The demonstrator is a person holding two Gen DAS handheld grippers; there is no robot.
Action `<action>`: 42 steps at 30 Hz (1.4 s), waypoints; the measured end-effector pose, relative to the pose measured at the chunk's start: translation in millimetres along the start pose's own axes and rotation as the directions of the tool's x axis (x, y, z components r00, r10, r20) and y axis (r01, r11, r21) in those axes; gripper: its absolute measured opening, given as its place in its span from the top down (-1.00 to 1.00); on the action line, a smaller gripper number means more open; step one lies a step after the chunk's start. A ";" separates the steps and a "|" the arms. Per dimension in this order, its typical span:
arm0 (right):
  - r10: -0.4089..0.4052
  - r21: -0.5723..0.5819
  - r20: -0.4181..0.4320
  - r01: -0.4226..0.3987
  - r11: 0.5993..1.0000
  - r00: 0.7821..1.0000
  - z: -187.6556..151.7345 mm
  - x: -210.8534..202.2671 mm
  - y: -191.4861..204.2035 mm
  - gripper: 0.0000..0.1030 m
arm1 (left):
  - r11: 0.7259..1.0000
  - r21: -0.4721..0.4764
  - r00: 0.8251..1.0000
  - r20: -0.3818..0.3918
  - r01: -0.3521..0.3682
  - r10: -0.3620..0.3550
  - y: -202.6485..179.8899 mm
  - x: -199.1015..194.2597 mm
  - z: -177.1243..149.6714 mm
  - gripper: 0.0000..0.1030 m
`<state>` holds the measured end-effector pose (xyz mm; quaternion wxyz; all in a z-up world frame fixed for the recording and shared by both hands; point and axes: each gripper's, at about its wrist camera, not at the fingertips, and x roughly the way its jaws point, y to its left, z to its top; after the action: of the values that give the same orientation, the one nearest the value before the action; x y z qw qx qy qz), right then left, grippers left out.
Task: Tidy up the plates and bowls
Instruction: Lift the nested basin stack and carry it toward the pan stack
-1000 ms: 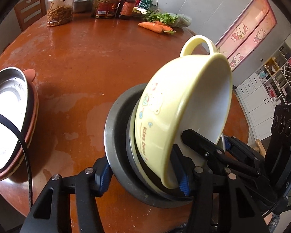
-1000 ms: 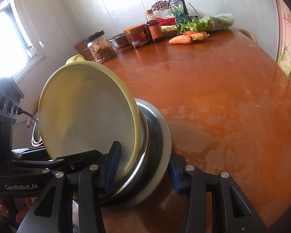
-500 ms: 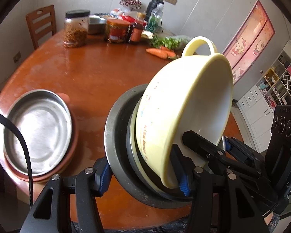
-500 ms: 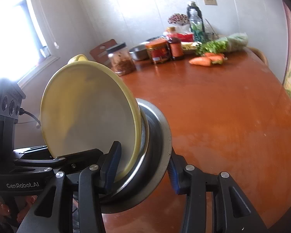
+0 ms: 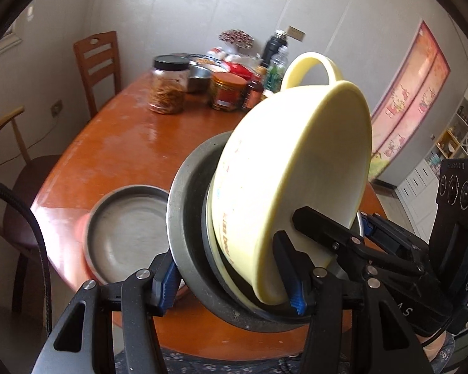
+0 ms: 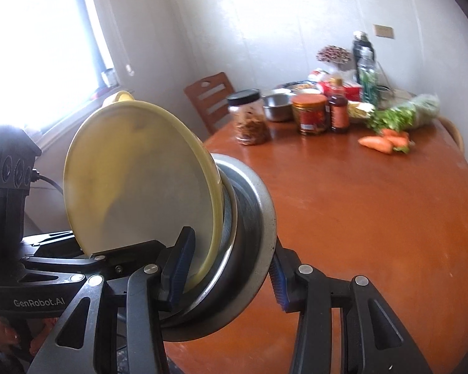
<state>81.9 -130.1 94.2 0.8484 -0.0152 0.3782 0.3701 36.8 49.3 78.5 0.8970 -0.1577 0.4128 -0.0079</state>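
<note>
Nested stack mid-carry: yellow bowl (image 5: 296, 168) inside steel plates (image 5: 187, 218), tipped on edge, above near rim of tabletop (image 5: 115, 143).
Left hand-held gripper (image 5: 234, 283) and right hand-held gripper (image 6: 227, 274) both pinch stack rim.
Second steel plate (image 5: 124, 230) sits on red dish at tabletop's near-left edge, likely drop target; stacks not yet merged.
Middle of tabletop bare; jars (image 5: 168, 90), carrots (image 6: 380, 141) along far side, well apart.

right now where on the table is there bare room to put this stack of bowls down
Bare table runs from the held stack to the carrots. The jars crowd the far edge, and a steel plate fills the near left edge.
</note>
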 end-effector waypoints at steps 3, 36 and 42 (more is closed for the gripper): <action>0.021 -0.025 -0.007 -0.021 0.999 1.000 9.6 12.8 13.6 0.10 | 1.000 -0.017 1.000 0.015 -0.018 0.018 14.7 -7.0 2.8 -0.08; 0.075 -0.063 -0.139 -0.084 0.994 0.987 11.0 122.2 50.8 0.10 | 0.989 -0.136 0.998 -0.041 -0.055 0.050 100.8 30.5 -4.3 -0.09; 0.072 -0.064 -0.153 -0.082 0.995 0.986 8.9 128.5 50.2 0.09 | 0.988 -0.146 0.998 -0.049 -0.052 0.045 102.5 36.5 -6.8 -0.08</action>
<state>111.9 -11.8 29.4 0.8015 -0.0580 0.4282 0.4134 43.9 139.5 17.7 0.8732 -0.2132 0.4363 0.0408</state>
